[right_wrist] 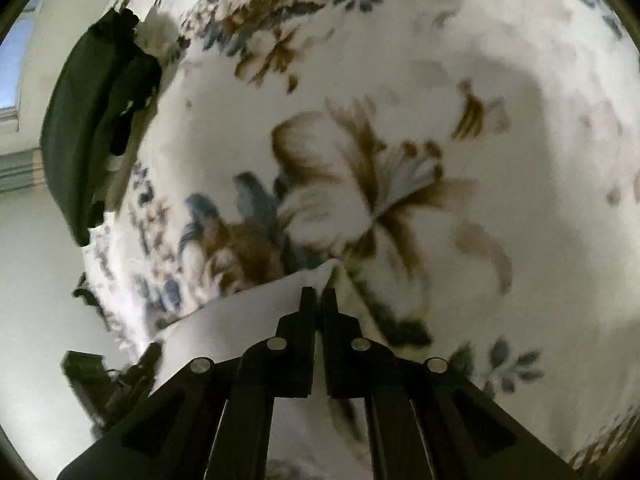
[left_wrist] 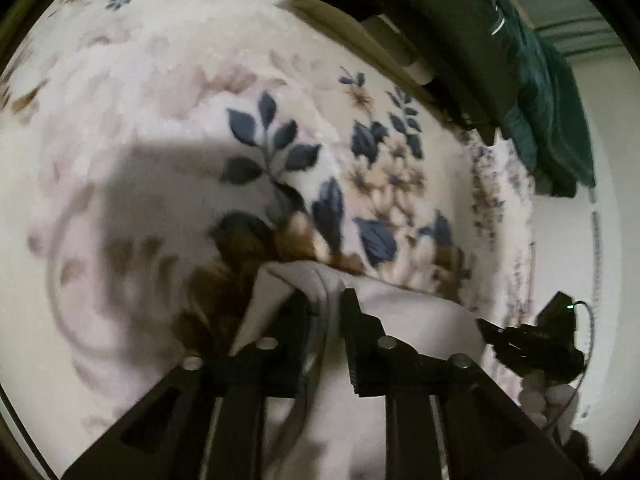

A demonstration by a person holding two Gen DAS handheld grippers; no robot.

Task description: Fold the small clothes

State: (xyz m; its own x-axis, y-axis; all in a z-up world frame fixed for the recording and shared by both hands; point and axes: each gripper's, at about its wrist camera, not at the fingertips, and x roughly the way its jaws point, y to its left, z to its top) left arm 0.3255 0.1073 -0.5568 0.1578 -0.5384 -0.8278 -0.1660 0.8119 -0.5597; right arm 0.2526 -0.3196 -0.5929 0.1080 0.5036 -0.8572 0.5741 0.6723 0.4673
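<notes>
White cloth is pinched in the left tongs, above a flowery blanket; dark clothes lie at its far edge. Right view: right tongs pinch the cloth's corner; a pale wall stands left.

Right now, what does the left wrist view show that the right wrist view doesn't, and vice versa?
Left wrist only: the left hand-held gripper with bunched white cloth between its jaws, which stand a little apart, and a dark teal folded garment at the bed's far edge.

Right wrist only: the right hand-held gripper nearly shut on a corner of the small white cloth, a large brown flower print, and a dark green garment.

Both: the same white cloth held up over the white floral plush blanket.
</notes>
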